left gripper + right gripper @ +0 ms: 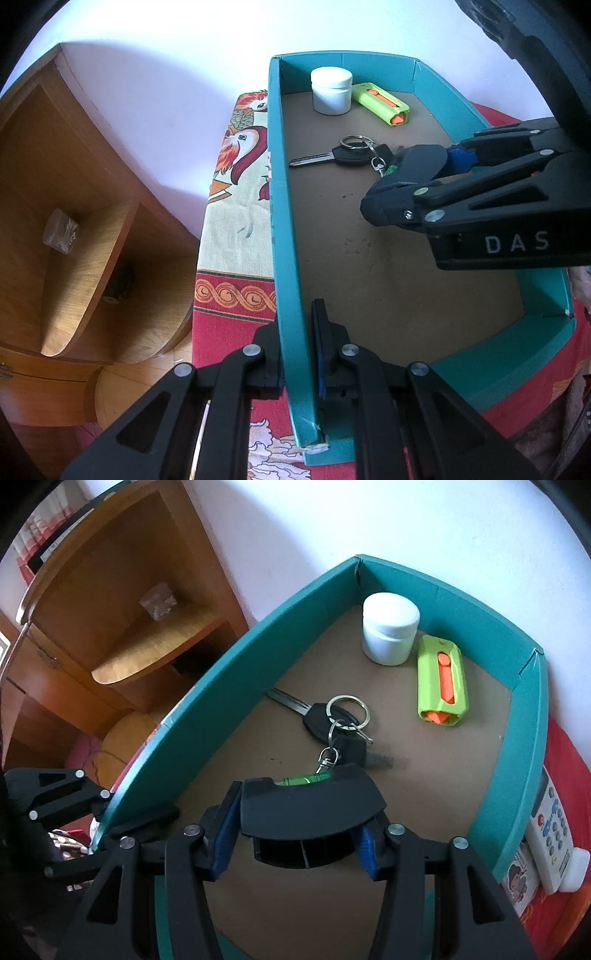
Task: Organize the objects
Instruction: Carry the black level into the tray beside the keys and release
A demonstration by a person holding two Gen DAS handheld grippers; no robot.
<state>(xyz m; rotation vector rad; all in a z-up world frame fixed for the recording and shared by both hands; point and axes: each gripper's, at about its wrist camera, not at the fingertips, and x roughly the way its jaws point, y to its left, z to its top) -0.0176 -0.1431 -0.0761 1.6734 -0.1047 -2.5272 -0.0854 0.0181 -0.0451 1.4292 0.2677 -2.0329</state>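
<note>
My left claw [297,354] was clenched on the teal box's [480,373] left wall. My right claw [295,834] gripped a black level [310,808] above the box floor, near the keys [332,723].

We see a red patterned cloth [236,317] carrying the teal box [284,236], with a remote control [552,834] just beside it.

A wooden corner shelf unit [74,206] stands against the white wall [166,55], with a small clear jar [61,230] on one curved shelf. A red and cream bird-patterned cloth [236,206] covers the surface, and a white remote control [552,834] lies on it
</note>
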